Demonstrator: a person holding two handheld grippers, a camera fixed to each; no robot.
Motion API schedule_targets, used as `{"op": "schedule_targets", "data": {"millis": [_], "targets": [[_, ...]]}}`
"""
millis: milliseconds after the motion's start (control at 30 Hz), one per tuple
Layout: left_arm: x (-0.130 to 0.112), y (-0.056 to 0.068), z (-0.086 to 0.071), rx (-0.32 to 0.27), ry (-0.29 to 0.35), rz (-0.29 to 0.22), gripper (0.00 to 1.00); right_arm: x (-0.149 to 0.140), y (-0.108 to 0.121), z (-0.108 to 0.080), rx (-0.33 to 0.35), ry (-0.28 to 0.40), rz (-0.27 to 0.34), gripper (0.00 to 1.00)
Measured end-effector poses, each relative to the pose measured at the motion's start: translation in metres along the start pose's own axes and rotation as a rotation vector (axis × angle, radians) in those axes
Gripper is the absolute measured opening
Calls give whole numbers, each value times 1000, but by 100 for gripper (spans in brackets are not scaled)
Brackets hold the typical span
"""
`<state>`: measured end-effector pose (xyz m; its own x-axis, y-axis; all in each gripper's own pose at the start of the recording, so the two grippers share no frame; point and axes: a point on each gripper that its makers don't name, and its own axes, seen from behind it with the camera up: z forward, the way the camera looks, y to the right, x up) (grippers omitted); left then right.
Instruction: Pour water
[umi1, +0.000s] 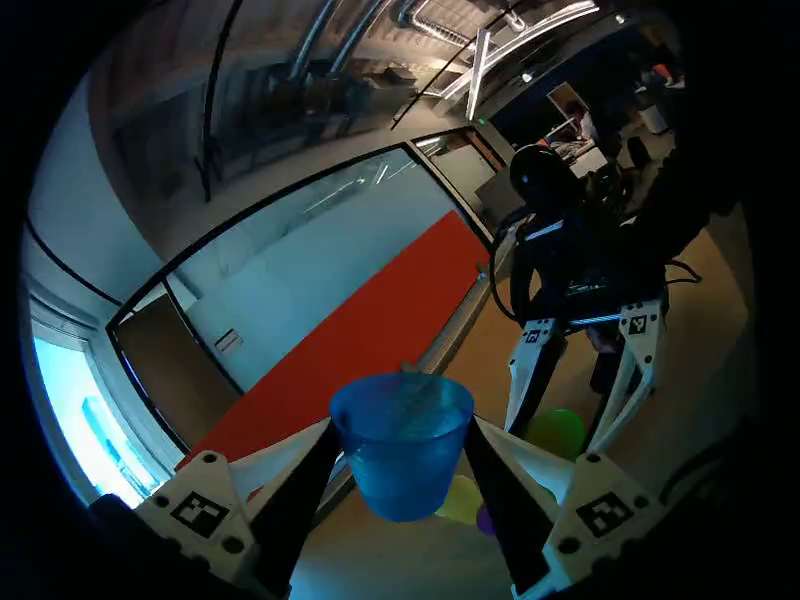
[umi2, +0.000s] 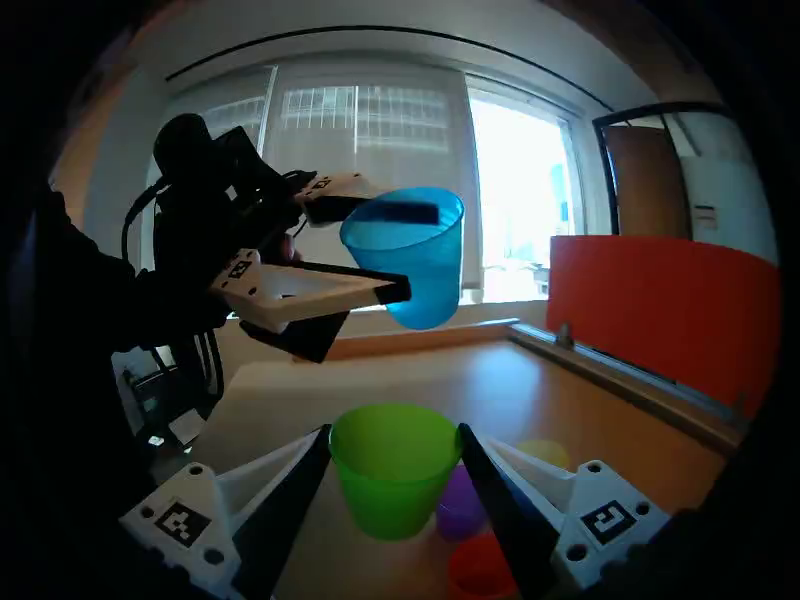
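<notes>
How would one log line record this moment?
left gripper: shut on blue cup, tilted | right gripper: shut on green cup

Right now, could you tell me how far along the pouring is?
Done: left tongs grip the blue cup, right tongs grip the green cup. In hand: the blue cup is raised and tilted, higher than the green one. Left: no water stream visible yet, so the pour itself.

Views ride close behind left gripper, right gripper, facing each other; table shared.
</notes>
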<state>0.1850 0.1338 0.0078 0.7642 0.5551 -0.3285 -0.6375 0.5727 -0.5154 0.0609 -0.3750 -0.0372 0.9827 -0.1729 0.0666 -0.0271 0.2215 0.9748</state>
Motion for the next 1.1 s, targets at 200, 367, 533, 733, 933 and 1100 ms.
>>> {"op": "schedule_targets", "data": {"millis": [200,367,533,733,933,1100], "targets": [[1,0,-2,4,-1,20,84,0,0,0,1,-1,-3,94],[0,4,-2,-1,-4,38,83,1,0,1,-1,0,-4,94],[-1,6,-2,-2,-8,53,83,2,0,1,-2,0,-6,94],[0,6,-2,0,-9,68,83,3,0,1,0,1,-6,94],[-1,5,-2,5,-8,84,83,4,-2,0,5,1,-7,94],[-2,5,-2,8,-8,101,83,4,-3,0,6,-1,-11,94]]}}
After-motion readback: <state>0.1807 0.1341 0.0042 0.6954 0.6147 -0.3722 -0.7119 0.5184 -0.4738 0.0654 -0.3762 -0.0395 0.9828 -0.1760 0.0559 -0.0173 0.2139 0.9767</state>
